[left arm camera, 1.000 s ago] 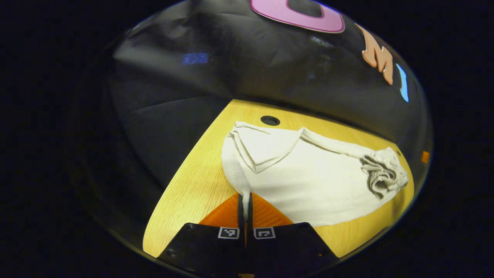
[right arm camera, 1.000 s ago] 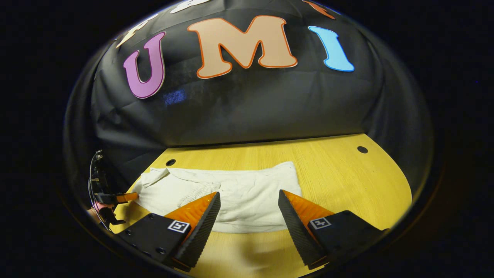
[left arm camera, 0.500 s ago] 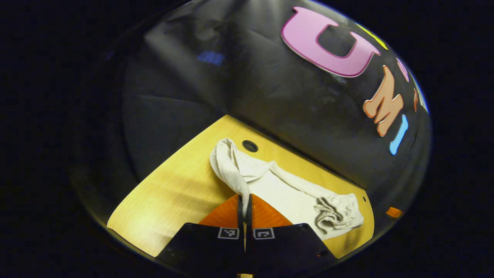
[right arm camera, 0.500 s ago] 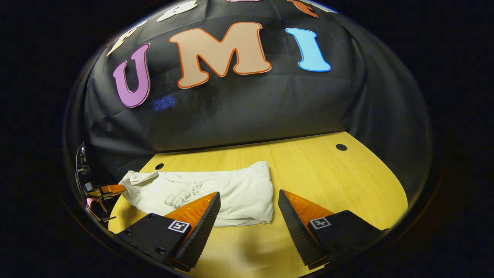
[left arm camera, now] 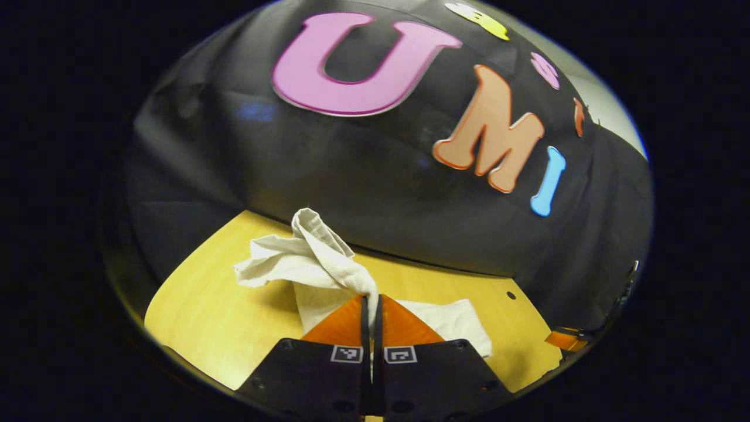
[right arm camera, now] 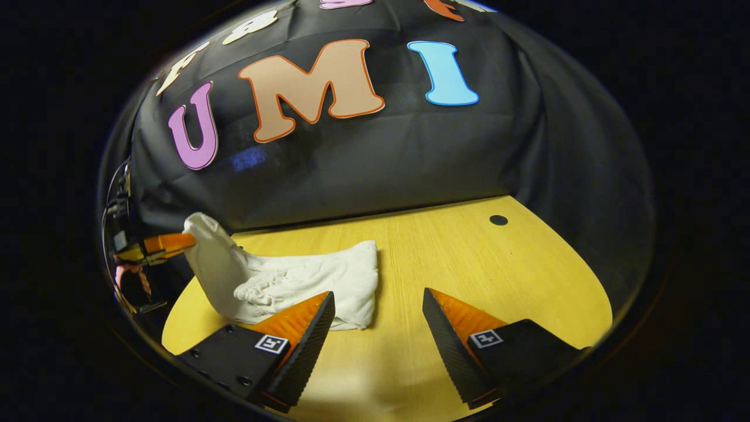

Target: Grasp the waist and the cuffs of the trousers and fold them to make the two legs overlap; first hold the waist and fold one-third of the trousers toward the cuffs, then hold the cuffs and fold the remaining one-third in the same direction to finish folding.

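Observation:
The cream trousers [right arm camera: 304, 281] lie partly folded on the yellow wooden table [right arm camera: 469, 258]. Their gathered waist sits on top near the middle of the bundle. My left gripper [left arm camera: 371, 300] is shut on the cuff end of the trousers [left arm camera: 316, 252], which hangs lifted above the table in a bunched peak. In the right gripper view that same gripper [right arm camera: 167, 241] shows at the far left, holding the raised cloth. My right gripper [right arm camera: 378, 310] stands open above bare table, just right of the folded edge, with nothing between its fingers.
The table has a round cable hole [right arm camera: 498, 220] at the back right and a small one [left arm camera: 511, 295] in the left gripper view. The black cloth wall rises right behind the table. Bare wood stretches to the right of the trousers.
My left gripper has lifted the cuff end up off the table and carried it over toward the waist, bunching the cloth. The right gripper stays open and has drifted slightly right.

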Demonstrator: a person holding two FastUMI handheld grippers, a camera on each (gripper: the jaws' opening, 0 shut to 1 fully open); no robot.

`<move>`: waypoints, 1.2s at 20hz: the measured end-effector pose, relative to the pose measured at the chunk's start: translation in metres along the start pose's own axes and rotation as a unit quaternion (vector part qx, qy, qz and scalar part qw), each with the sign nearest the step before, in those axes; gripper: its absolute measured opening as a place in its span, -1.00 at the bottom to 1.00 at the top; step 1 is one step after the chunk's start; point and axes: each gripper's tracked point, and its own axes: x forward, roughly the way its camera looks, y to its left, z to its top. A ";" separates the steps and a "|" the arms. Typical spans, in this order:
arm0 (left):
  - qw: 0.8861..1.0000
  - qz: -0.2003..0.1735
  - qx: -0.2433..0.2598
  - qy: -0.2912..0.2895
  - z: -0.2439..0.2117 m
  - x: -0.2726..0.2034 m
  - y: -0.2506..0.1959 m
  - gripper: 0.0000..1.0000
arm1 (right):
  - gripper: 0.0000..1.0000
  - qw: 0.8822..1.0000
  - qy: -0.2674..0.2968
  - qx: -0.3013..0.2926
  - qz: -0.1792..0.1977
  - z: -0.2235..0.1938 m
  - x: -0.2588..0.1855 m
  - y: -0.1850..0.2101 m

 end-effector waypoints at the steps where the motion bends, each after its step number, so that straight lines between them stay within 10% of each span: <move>1: 1.000 -0.012 0.019 0.005 -0.001 0.004 -0.025 -1.00 | 0.83 1.000 0.001 -0.005 0.000 -0.001 -0.004 -0.008; 10: 0.980 -0.113 0.132 0.097 -0.121 0.053 -0.191 -0.89 | 0.93 1.000 0.006 -0.013 0.004 -0.002 -0.018 -0.065; 15: 0.971 -0.147 0.116 0.145 -0.180 0.048 -0.212 0.79 | 0.93 1.000 0.006 -0.008 0.006 -0.002 -0.025 -0.075; 24: 0.983 -0.076 0.119 0.117 -0.139 -0.012 -0.162 0.89 | 0.93 0.999 0.000 0.008 0.037 -0.002 -0.032 -0.030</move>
